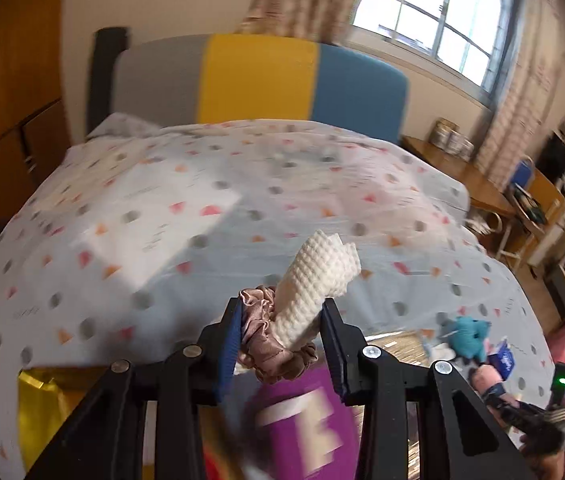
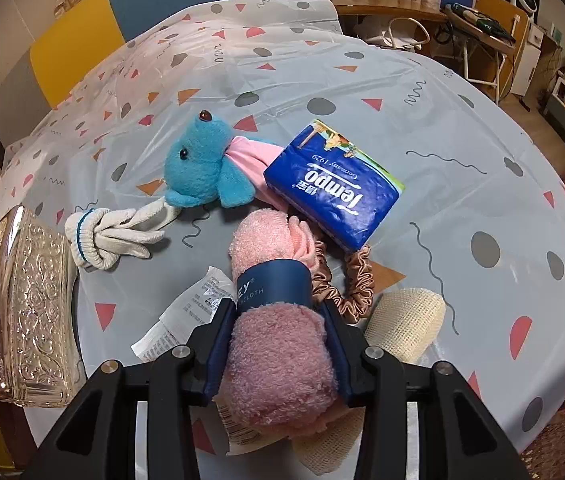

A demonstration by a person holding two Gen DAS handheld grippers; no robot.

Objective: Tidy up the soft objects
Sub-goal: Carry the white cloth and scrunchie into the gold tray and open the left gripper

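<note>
My left gripper (image 1: 280,312) is shut on a rolled white waffle cloth (image 1: 318,276) ringed by a dusty-pink scrunchie (image 1: 266,336), held above the table over a purple box (image 1: 306,420). My right gripper (image 2: 278,312) is shut on a rolled pink towel (image 2: 278,344) with a navy paper band (image 2: 274,284), low over the table. Ahead of it lie a blue plush toy (image 2: 202,168), a blue Tempo tissue pack (image 2: 334,184), a white glove (image 2: 110,240), a tan scrunchie (image 2: 354,284) and a cream mesh cloth (image 2: 406,320).
An embossed silver tissue box (image 2: 26,304) stands at the left. The table has a patterned plastic cover (image 2: 442,120). A grey, yellow and blue chair back (image 1: 262,80) is at the far edge. A wooden desk (image 1: 462,172) and shelves stand to the right. A paper label (image 2: 186,312) lies under the towel.
</note>
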